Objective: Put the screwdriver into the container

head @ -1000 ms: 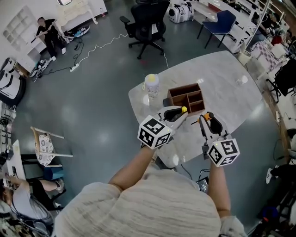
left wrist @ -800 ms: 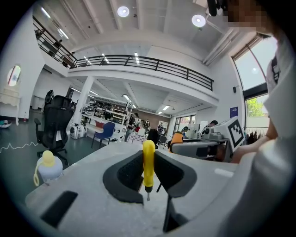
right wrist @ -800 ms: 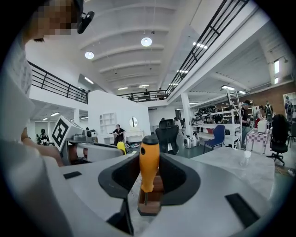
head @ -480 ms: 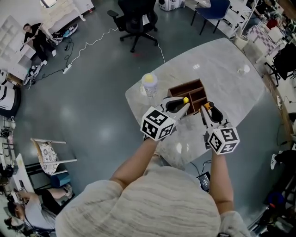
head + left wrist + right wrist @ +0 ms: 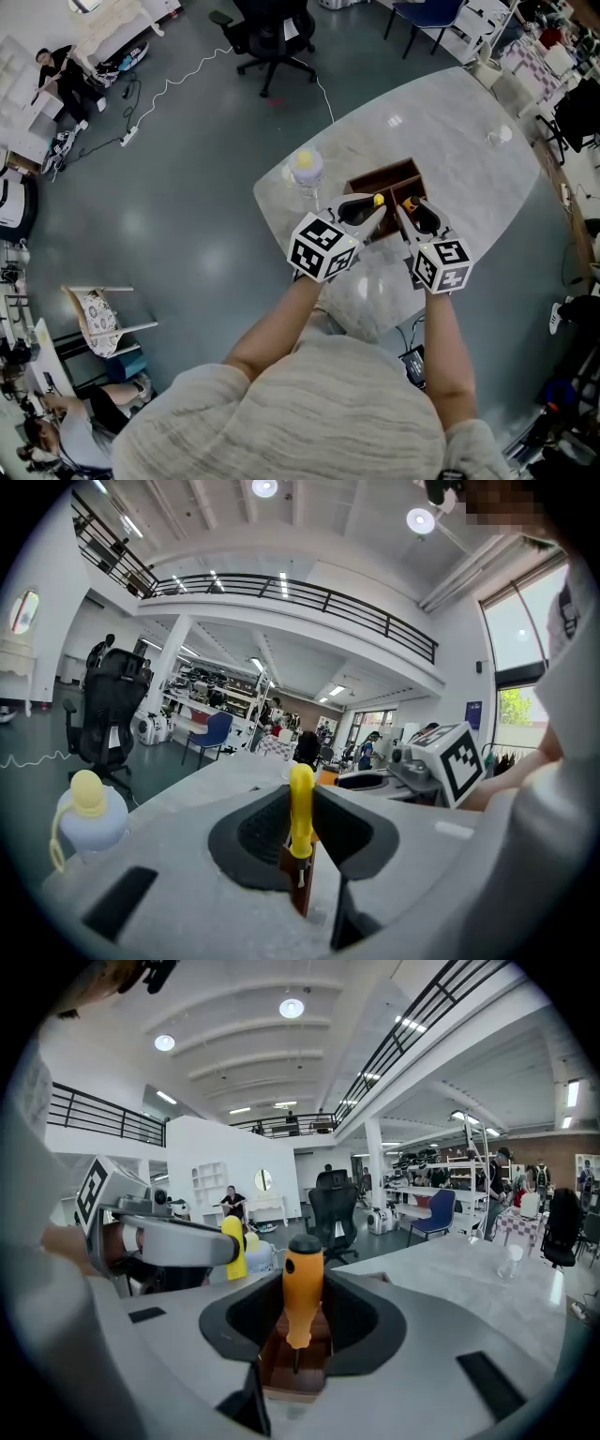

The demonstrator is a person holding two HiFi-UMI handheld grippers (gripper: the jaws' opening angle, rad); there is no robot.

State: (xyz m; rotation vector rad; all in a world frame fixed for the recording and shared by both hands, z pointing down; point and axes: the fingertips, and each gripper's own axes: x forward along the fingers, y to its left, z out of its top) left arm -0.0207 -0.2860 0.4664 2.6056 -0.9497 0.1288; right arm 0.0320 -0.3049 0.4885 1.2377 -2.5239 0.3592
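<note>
While both hover above the container (image 5: 380,172):
left gripper (image 5: 300,829): jaws clamped on yellow screwdriver (image 5: 300,803), upright, tip down.
right gripper (image 5: 302,1326): jaws clamped on orange screwdriver (image 5: 302,1288), black cap, tip above a compartment.
container: brown wood, divided, on marble bench (image 5: 450,141).

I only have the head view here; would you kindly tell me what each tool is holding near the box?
Observer: The left tool is shut on a yellow screwdriver, handle up and shaft pointing down.
Operator: Thank you. And the right one?
Observer: The right tool is shut on an orange screwdriver with a black cap, also upright.
Operator: Where is its tip aimed?
Observer: Its shaft points straight down at an open compartment of the wooden box, right below the tool.
</note>
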